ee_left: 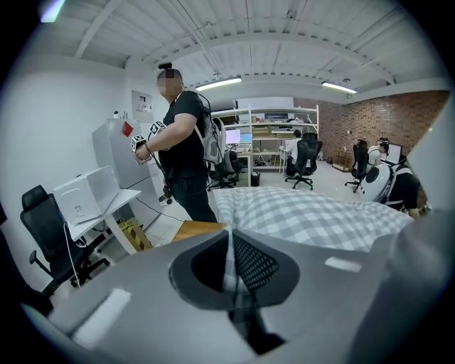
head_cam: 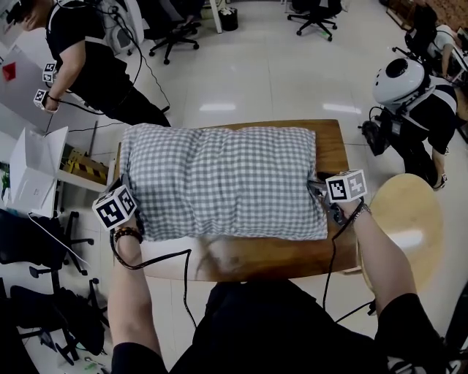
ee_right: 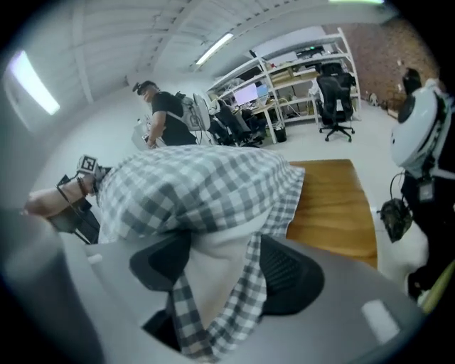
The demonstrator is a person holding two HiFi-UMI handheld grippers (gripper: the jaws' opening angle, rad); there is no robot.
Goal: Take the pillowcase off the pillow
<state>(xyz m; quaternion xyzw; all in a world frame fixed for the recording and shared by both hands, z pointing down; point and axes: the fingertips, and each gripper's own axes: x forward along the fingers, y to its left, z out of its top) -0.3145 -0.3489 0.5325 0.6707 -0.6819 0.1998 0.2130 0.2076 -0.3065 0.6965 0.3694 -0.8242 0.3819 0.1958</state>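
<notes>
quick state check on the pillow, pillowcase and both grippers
pillowcase, on the pillow, flat on the table, open end at the person's right
pillow, inside the case, white end showing at the opening
left gripper, shut on a fold of the pillowcase
right gripper, open, jaws around the pillow's white end and the case's edge

Open-plan office or lab, wheeled office chairs (head_cam: 316, 18), metal shelving (ee_left: 274, 122), brick wall (ee_left: 355, 121), ceiling strip lights (ee_left: 219, 83), tiled floor (head_cam: 270, 73)
</notes>
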